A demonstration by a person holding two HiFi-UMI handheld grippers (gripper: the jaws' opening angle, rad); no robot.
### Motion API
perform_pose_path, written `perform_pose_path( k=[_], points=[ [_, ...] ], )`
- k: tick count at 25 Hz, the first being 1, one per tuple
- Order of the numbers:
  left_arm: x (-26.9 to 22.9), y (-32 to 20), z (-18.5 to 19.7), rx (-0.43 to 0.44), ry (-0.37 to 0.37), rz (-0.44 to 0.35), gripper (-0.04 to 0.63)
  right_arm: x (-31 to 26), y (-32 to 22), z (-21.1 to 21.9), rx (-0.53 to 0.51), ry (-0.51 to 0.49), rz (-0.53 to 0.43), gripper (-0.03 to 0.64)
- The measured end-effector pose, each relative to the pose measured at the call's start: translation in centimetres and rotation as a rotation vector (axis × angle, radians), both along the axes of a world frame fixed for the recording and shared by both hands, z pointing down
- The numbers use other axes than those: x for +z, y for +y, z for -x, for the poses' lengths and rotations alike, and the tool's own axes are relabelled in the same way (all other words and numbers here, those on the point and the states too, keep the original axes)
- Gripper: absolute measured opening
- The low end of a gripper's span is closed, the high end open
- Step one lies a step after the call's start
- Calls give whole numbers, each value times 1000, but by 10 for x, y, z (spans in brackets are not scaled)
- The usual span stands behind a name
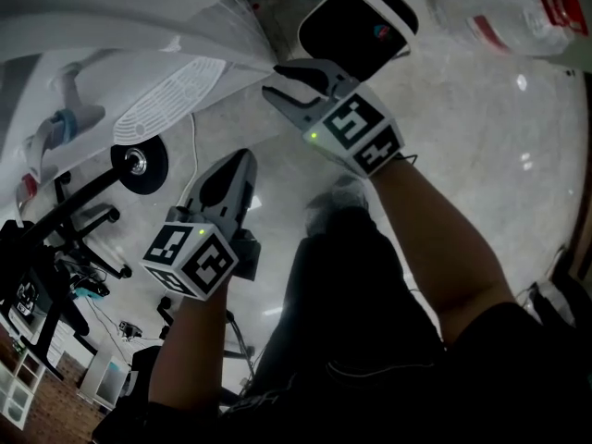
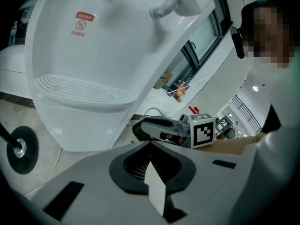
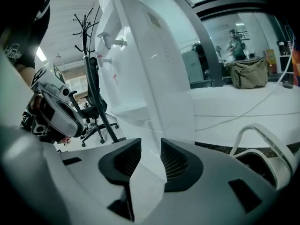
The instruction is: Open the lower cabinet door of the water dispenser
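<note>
From the head view, the water dispenser (image 1: 171, 95) stands at the upper left, white, its ribbed drip tray facing the person. The right gripper (image 1: 273, 79) reaches towards the dispenser's near edge with its jaws apart and nothing clamped. The left gripper (image 1: 243, 158) hangs lower, apart from the dispenser, jaws together, above a round black stand base (image 1: 139, 160) on the pale floor (image 1: 499, 155). In the left gripper view, the left gripper (image 2: 151, 143) shows its pads closed on each other with nothing between them. The dispenser (image 2: 93, 55) fills the upper left, and its lower front panel (image 2: 79, 125) sits under the tray; I cannot tell whether that door is ajar. The right gripper (image 2: 138, 129) is just beside the dispenser's bottom corner. In the right gripper view, the right gripper (image 3: 151, 146) has a clear gap between its pads, and the dispenser's white lower body (image 3: 168, 107) stands straight ahead beyond that gap. An office chair (image 3: 91, 121) sits to the left.
</note>
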State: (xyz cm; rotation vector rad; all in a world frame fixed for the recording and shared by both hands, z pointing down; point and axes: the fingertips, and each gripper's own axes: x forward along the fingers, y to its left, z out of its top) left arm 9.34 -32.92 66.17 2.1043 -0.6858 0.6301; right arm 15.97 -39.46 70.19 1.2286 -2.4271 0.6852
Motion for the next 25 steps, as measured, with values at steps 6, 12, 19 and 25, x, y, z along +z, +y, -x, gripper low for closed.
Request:
perform_pose_path(
  k=[6,12,19,25],
  points=[
    [5,-9,12,-25,-10,-11,0,17,-25,0,-12,73,3,120],
    [7,-14,22,-56,-6,-23,0,27,-38,3,-32,117,-17,124],
    [13,-11,28,-66,-14,-30,0,35,-45,10,-46,159,-36,130],
    [11,-10,30,-75,-20,-39,0,36,-49,6,-20,194,-33,98]
  ],
)
